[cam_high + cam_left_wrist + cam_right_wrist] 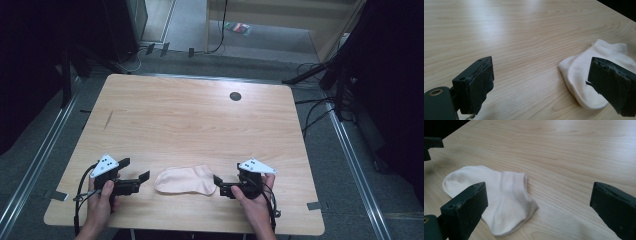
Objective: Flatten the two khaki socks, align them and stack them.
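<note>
Sock (186, 180) lay flat near the table (200, 120) front edge between the left gripper (142, 179) and right gripper (218, 184), both wide open and empty; one-sided pinching might have bunched it.

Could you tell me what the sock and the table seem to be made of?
Sock: soft cream knit fabric, probably cotton, matte, lying limp and creased with a ribbed cuff. Table: pale wood or wood-look laminate, smooth, with visible grain and a soft sheen.
</note>
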Demonstrator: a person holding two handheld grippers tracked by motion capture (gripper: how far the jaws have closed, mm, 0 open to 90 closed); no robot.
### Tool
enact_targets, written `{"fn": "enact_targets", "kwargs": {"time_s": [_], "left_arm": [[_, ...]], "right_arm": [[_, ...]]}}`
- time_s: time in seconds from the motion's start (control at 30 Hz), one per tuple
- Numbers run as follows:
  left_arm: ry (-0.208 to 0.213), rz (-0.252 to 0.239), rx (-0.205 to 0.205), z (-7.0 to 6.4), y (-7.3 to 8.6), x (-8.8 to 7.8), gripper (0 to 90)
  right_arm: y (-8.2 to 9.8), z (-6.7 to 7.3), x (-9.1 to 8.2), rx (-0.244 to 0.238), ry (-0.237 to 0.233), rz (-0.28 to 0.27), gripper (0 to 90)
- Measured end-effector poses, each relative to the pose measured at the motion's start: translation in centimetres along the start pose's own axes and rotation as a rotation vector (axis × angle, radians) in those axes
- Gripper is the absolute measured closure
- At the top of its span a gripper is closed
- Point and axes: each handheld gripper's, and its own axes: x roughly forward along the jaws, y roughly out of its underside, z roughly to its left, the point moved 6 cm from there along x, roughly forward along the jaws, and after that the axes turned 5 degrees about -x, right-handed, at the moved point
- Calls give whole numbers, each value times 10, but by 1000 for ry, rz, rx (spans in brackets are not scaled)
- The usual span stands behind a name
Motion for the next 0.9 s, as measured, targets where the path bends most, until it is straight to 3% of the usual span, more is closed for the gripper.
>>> {"fn": "enact_targets", "kwargs": {"time_s": [0.17,0.47,0.6,0.73,0.9], "left_arm": [[-50,-8,-19,21,0,-6,72],[-89,-15,-34,46,2,-20,47],[-107,-16,-31,59,6,-28,38],[-116,-18,-37,66,8,-34,31],[-154,-15,-53,82,14,-42,19]], "right_arm": [[2,-16,-8,10,43,-3,11],[10,-39,-25,19,97,-14,11],[20,-56,-36,25,133,-11,11],[24,-63,-43,32,152,-10,11],[39,-85,-58,52,202,1,11]]}}
